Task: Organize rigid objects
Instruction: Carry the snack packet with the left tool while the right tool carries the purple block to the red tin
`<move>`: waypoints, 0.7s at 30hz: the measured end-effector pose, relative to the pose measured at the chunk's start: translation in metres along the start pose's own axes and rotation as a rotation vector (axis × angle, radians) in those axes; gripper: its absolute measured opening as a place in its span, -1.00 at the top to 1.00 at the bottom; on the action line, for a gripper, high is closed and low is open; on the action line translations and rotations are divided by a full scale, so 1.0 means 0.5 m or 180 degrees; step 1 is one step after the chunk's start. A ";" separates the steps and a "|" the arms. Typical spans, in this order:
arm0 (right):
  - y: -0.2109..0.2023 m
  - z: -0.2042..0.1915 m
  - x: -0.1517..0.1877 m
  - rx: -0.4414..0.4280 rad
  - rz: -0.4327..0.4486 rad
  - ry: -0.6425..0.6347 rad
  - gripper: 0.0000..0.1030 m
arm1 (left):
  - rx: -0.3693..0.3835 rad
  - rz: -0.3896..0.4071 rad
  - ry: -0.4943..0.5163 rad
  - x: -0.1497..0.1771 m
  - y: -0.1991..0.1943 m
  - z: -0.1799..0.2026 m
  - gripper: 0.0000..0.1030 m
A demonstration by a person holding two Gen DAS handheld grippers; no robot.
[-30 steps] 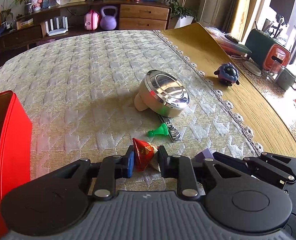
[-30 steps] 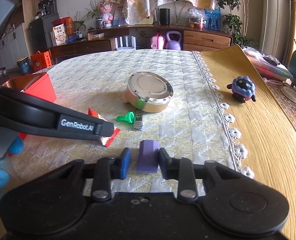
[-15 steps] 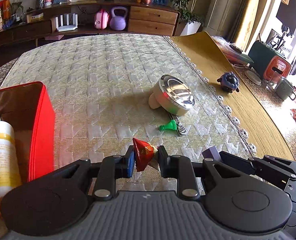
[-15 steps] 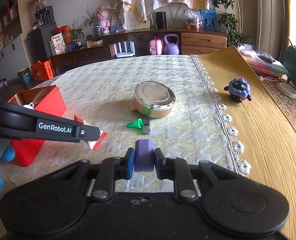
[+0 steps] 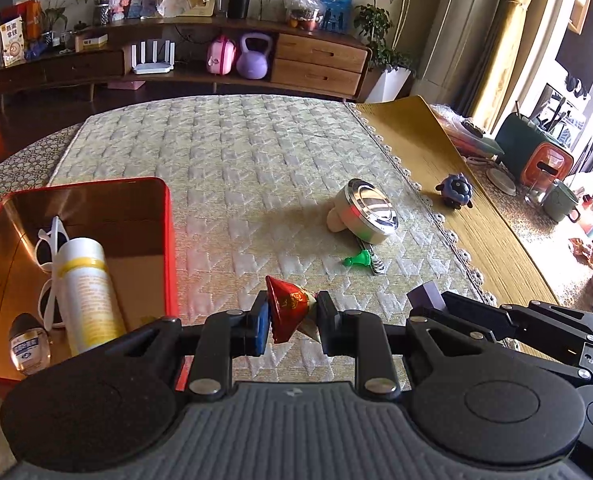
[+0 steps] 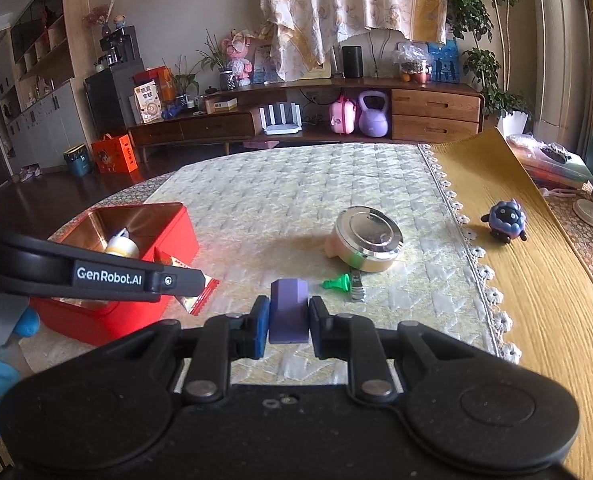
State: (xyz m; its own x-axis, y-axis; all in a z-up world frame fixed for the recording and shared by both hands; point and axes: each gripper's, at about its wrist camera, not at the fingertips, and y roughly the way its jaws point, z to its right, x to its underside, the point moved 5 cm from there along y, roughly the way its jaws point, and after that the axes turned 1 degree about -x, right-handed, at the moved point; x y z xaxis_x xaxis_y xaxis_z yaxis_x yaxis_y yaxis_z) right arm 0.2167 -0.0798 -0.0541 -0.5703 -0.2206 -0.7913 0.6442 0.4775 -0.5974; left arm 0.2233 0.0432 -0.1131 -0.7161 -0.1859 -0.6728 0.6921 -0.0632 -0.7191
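Above the quilted cloth my left gripper (image 5: 292, 322) pinched a red foil cone (image 5: 287, 312) (tilted); my right gripper (image 6: 284, 326) clamped a purple plastic block (image 6: 288, 312).

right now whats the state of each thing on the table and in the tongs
left tongs: shut on red cone packet, held off the cloth
right tongs: shut on purple block, lifted
red tin: open, holding white tube, sunglasses, small bottle
round metal tin: lid on, tilted
green pawn: lying on its side
plush toy: upright
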 end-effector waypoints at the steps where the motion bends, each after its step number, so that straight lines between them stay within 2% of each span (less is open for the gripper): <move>1: -0.002 -0.009 -0.004 -0.0024 0.0007 -0.0022 0.60 | -0.0004 0.0006 -0.0020 0.000 -0.009 -0.009 0.54; 15: 0.008 -0.131 -0.064 -0.0310 0.0038 -0.0279 0.60 | -0.0150 0.0152 -0.0299 -0.005 -0.101 -0.147 0.53; 21: 0.030 -0.182 -0.081 -0.0404 0.0022 -0.0409 0.60 | -0.0247 0.0190 -0.0446 -0.005 -0.117 -0.214 0.53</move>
State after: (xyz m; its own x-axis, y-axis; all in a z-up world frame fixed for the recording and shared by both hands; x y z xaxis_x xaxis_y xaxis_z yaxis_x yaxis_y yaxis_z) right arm 0.2033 0.0138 -0.0190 -0.4911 -0.3198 -0.8103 0.5738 0.5811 -0.5771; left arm 0.1752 0.1522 -0.0880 -0.6505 -0.3222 -0.6878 0.7199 0.0268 -0.6935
